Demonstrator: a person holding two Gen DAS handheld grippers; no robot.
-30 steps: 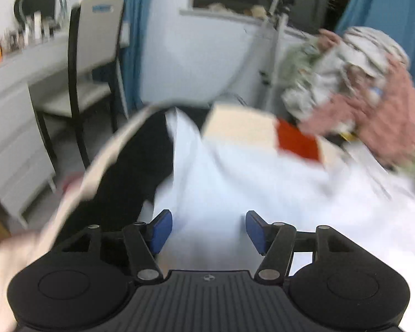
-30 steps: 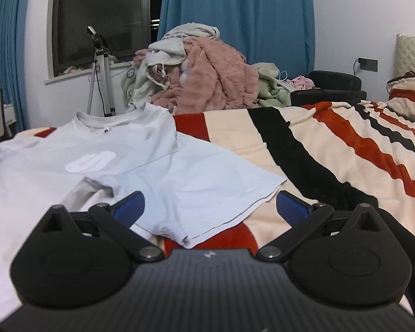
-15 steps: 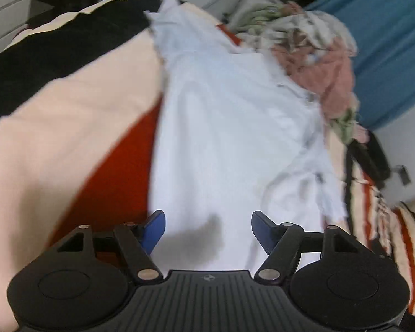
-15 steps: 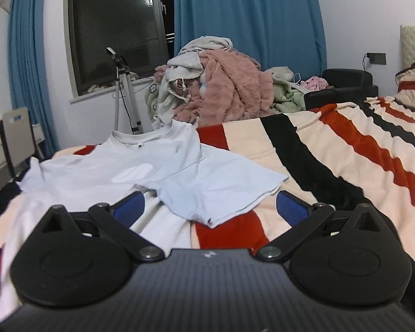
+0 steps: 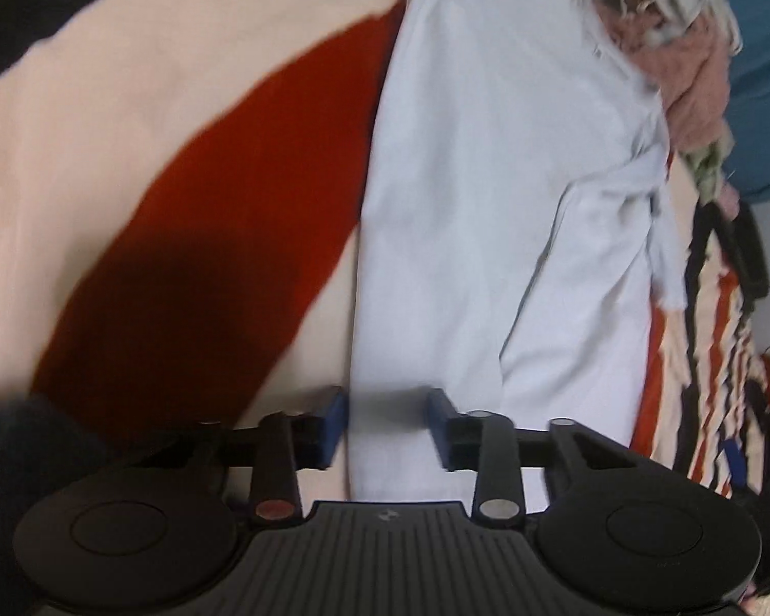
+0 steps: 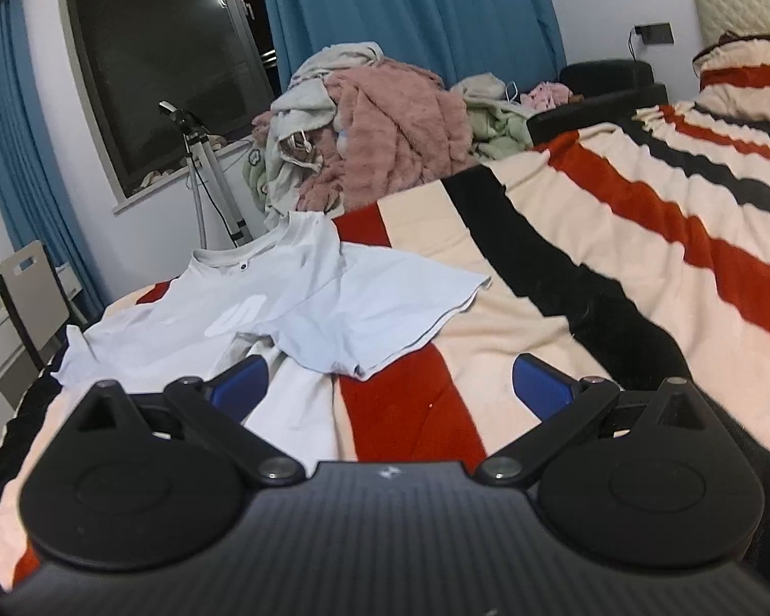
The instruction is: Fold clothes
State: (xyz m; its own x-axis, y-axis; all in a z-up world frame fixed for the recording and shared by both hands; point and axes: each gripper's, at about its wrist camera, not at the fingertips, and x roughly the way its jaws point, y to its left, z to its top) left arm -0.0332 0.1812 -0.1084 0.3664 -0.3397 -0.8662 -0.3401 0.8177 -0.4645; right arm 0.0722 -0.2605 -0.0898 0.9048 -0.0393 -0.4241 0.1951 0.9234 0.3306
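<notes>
A pale blue T-shirt (image 5: 487, 179) lies spread on the striped bedspread (image 5: 128, 154), its right sleeve rumpled. My left gripper (image 5: 387, 421) points steeply down at the shirt's near edge. Its jaws are closing, with the shirt's left side edge between the blue pads and a gap still showing. In the right wrist view the same T-shirt (image 6: 303, 303) lies ahead and to the left, collar away from me. My right gripper (image 6: 390, 385) hangs wide open over the red stripe near the shirt's sleeve, holding nothing.
A heap of pink, grey and green clothes (image 6: 385, 118) is piled at the bed's far end. A tripod (image 6: 205, 179) stands under the dark window, a chair (image 6: 31, 297) at far left, a black armchair (image 6: 605, 82) behind. Bare striped bedspread (image 6: 616, 236) stretches right.
My left gripper swung from the bed's corner to the shirt's near edge, tipped downward and narrowed its jaws. The right gripper rose and drew back a little, still wide open.
</notes>
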